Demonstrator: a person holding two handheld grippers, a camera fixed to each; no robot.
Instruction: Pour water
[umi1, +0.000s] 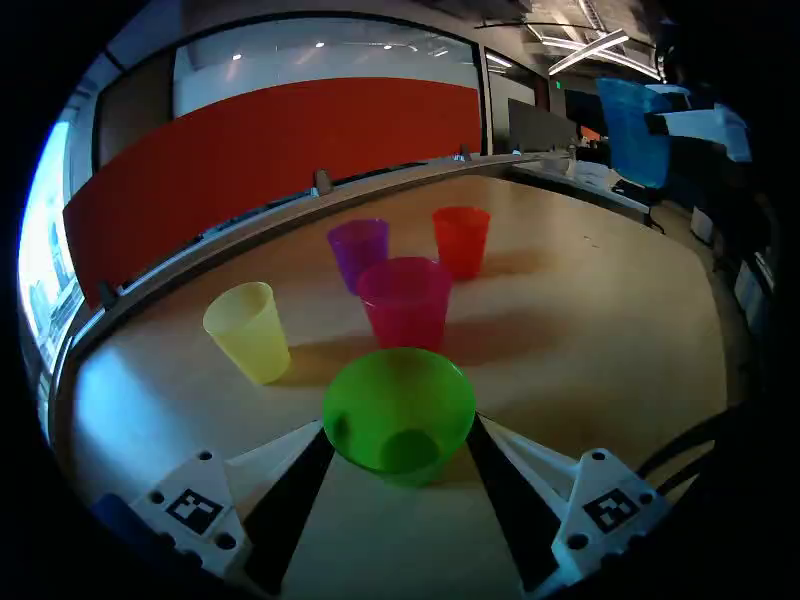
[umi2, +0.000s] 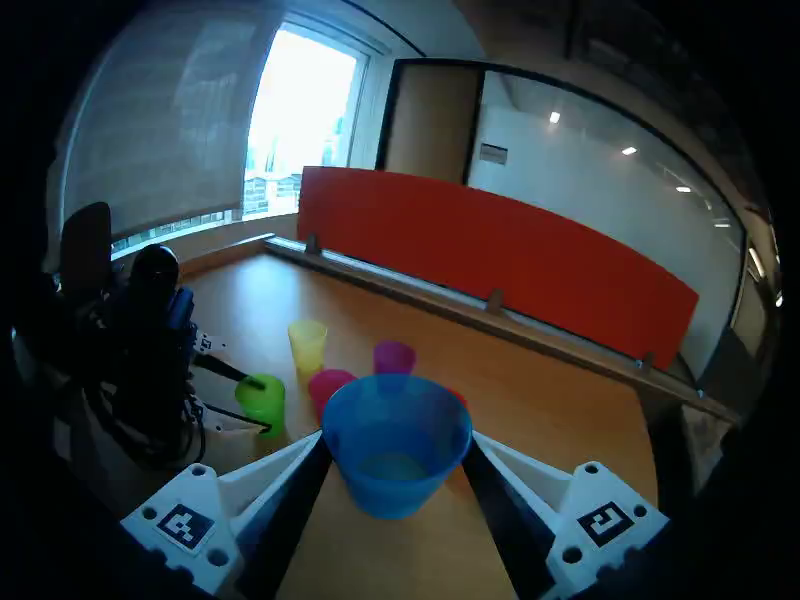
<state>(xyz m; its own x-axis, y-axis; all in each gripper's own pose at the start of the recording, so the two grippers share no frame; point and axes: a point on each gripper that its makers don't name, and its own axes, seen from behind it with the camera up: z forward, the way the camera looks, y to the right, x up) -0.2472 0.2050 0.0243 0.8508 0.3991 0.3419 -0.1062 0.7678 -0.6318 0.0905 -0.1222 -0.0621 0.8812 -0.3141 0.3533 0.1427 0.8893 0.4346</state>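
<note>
Left gripper view: my left claw pinches the green cup from both sides at the near side of the wooden table, with the pink cup, purple cup, red cup and yellow cup upright beyond it. Right gripper view: my right claw pinches the blue cup upright, near the pink cup. Can't tell what's inside the blue cup.
</note>
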